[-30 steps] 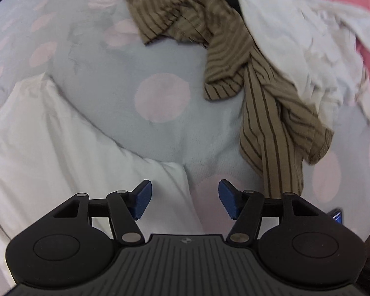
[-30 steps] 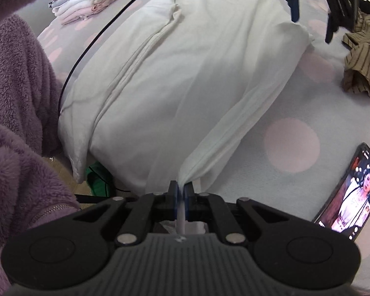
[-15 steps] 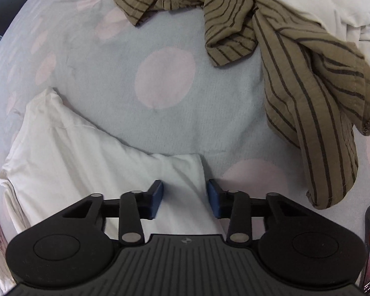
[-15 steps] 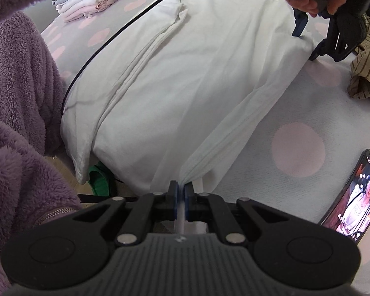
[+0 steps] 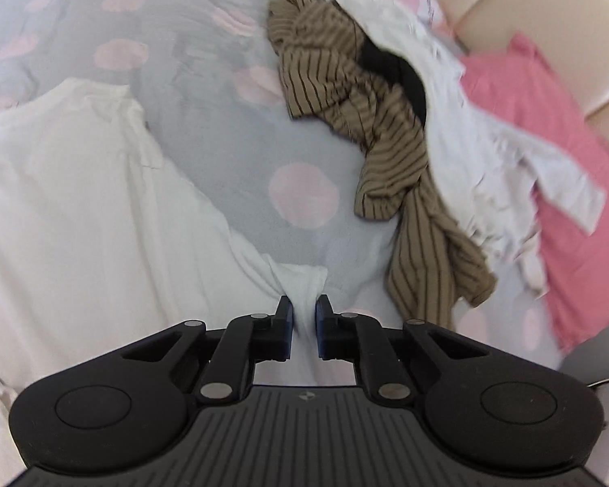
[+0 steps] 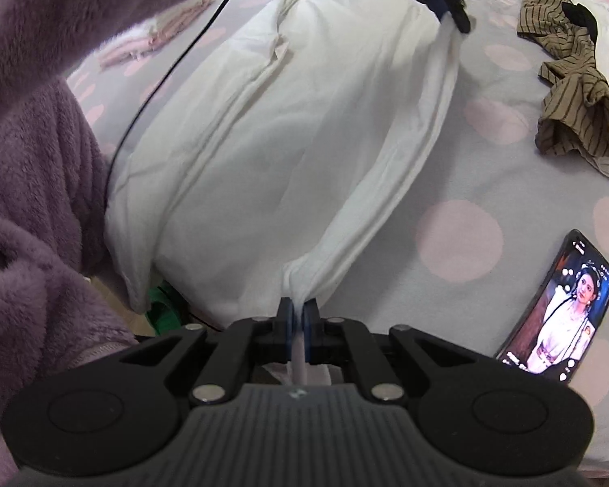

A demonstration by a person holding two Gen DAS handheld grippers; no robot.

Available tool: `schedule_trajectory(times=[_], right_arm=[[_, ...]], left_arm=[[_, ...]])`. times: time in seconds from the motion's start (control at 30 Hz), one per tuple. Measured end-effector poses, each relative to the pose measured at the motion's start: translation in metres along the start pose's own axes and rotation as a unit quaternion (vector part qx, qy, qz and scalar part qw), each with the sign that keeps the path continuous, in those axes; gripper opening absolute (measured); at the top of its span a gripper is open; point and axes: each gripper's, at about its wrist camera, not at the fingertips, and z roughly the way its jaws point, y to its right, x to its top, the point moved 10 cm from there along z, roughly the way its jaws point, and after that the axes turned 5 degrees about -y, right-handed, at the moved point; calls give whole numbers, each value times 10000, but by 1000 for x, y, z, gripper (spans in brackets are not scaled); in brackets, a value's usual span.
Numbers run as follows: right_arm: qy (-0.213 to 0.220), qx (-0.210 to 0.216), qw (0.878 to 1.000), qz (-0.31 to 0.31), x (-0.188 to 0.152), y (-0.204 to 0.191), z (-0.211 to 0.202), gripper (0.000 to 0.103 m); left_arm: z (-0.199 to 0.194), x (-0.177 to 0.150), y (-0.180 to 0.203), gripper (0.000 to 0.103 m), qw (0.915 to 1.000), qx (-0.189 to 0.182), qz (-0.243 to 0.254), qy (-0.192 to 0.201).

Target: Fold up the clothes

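A white garment [image 6: 288, 130] lies spread on the spotted grey bed cover. My right gripper [image 6: 299, 316] is shut on its near corner, the cloth bunched between the blue pads. My left gripper [image 5: 303, 316] is shut on the far corner of the same white garment [image 5: 81, 211], with fabric pinched between its pads. In the right wrist view the left gripper [image 6: 446, 8] shows at the top, lifting that corner so the garment's right edge is pulled taut between the two grippers.
A brown striped shirt [image 5: 369, 130] lies crumpled to the right, with white clothes [image 5: 487, 121] and a pink cover [image 5: 556, 170] beyond it. A phone [image 6: 560, 308] with a lit screen lies on the bed at right. Folded clothes [image 6: 154, 36] sit far left. A purple fleece sleeve [image 6: 32, 154] fills the left.
My left gripper, open a second ago, came down over the far corner, shut on it and lifted it. The right gripper kept its hold on the near corner.
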Motion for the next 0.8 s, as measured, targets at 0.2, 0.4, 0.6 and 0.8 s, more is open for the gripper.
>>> schedule_trajectory(times=[0.2,0.4,0.6,0.8], right_arm=[[161,471,9987,-45,16,-31,-4,6],[27,650,9975,-290,35,-66,12,6],[-427,666,9962,-363,43,-77,44,6],[-756,700,9940,-380,45,-83,65,6]], left_arm=[[-33,-5,-34,8,9973,-535,-237,435],[-50,-19,-82,8,9933,-826,-523,620],[-33,-41,-131,7,9871,-1107,-1017,548],[-12,-50,-159,8,9835,-1082,-1383,436]])
